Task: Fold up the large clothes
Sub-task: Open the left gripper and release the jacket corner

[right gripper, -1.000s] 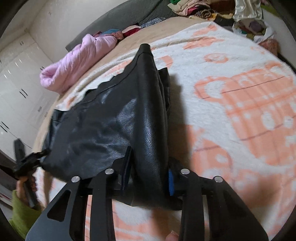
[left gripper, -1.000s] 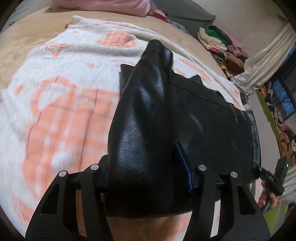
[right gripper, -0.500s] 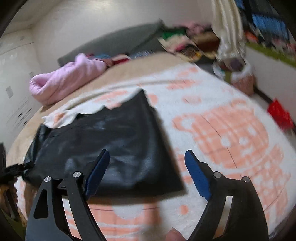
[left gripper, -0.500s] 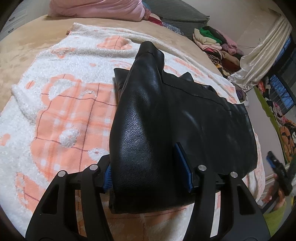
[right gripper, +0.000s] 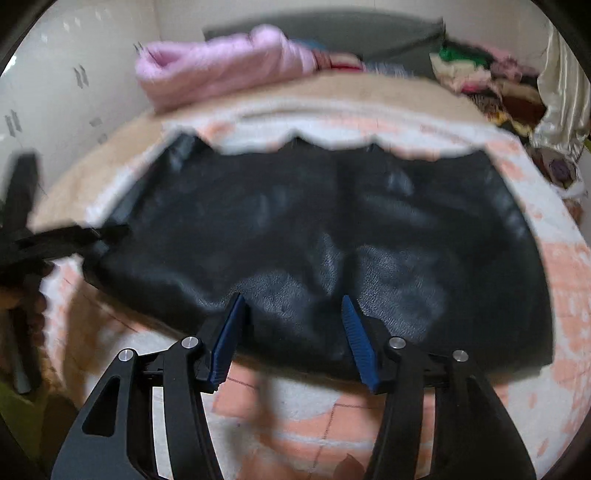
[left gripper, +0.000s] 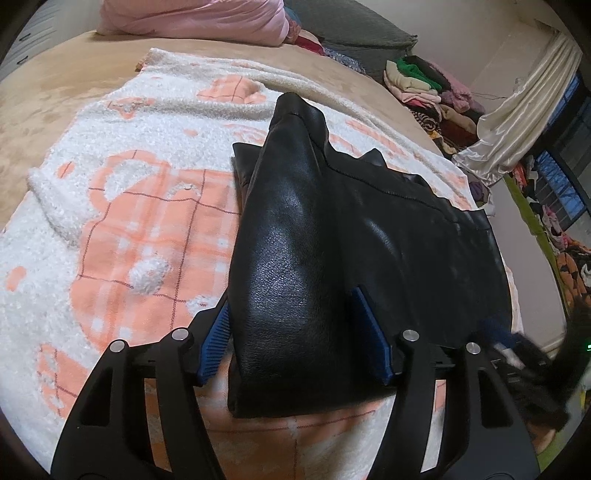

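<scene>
A black leather garment (left gripper: 369, 236) lies on a white and orange fleece blanket (left gripper: 129, 221) on the bed. A raised fold of it runs between the blue pads of my left gripper (left gripper: 293, 323), with the jaws wide and a small gap showing at the left pad. In the right wrist view the garment (right gripper: 332, 221) lies spread flat, blurred. My right gripper (right gripper: 293, 326) is open, its blue pads over the garment's near edge. My left gripper shows at the garment's left end (right gripper: 70, 238) there.
A pink quilt (left gripper: 192, 18) and a grey headboard cushion (left gripper: 351, 33) lie at the far end of the bed. A pile of clothes (left gripper: 432, 85) and a cream curtain (left gripper: 517, 122) stand at the right. Tan bedsheet (left gripper: 55, 92) surrounds the blanket.
My right gripper let go of the garment's fold, opened, pulled back and swung round to face the garment's long edge. The left gripper lowered its fold toward the blanket and the jaws look slightly wider.
</scene>
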A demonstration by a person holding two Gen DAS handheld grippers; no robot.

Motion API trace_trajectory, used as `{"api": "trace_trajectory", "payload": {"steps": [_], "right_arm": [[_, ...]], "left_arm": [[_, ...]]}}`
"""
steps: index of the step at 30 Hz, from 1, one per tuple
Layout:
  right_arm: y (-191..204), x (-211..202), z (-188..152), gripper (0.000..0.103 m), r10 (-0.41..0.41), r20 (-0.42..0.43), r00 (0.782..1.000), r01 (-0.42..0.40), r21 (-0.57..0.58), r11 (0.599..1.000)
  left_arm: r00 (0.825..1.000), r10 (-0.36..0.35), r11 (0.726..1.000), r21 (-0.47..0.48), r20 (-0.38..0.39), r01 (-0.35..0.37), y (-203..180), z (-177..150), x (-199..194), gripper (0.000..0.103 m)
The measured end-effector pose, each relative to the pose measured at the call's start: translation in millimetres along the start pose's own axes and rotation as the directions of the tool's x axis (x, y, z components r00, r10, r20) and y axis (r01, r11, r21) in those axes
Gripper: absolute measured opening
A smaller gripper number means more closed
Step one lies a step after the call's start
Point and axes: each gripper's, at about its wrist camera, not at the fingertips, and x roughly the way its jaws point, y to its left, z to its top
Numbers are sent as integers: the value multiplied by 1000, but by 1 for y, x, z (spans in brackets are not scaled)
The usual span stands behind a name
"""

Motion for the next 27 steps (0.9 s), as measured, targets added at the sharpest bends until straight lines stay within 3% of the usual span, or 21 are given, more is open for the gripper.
{"api": "trace_trajectory", "payload": {"steps": [7,12,14,18,21,24,27], "right_arm": [[-10,14,-6,53,33,-24,999,-33,21,999],[-15,8,7,52,70,-54,996,-68,44,997],[-19,-2,24,50,109,10,994,-110,86,990],[-19,-5,73,45,53,94,994,-60,68,996],[-23,18,101,36,30,65,997,-36,94,995],[-30,50,124,35,-3,21,1000,1,127,992],[-34,93,132,33,-30,-98,995,44,145,988]], "left_arm": [[1000,0,1000,4,14,0,5,15,-1,61],[1000,14,1000,-9,-23,-14,12,36,17,63],[999,15,1000,-9,-36,-15,14,42,22,63],[999,12,1000,-5,-49,-12,14,50,27,65],[998,7,1000,-9,-59,-8,17,55,31,68],[997,5,1000,-11,-72,-6,22,59,35,72],[996,-1,1000,-9,-86,0,25,63,43,76]]}}
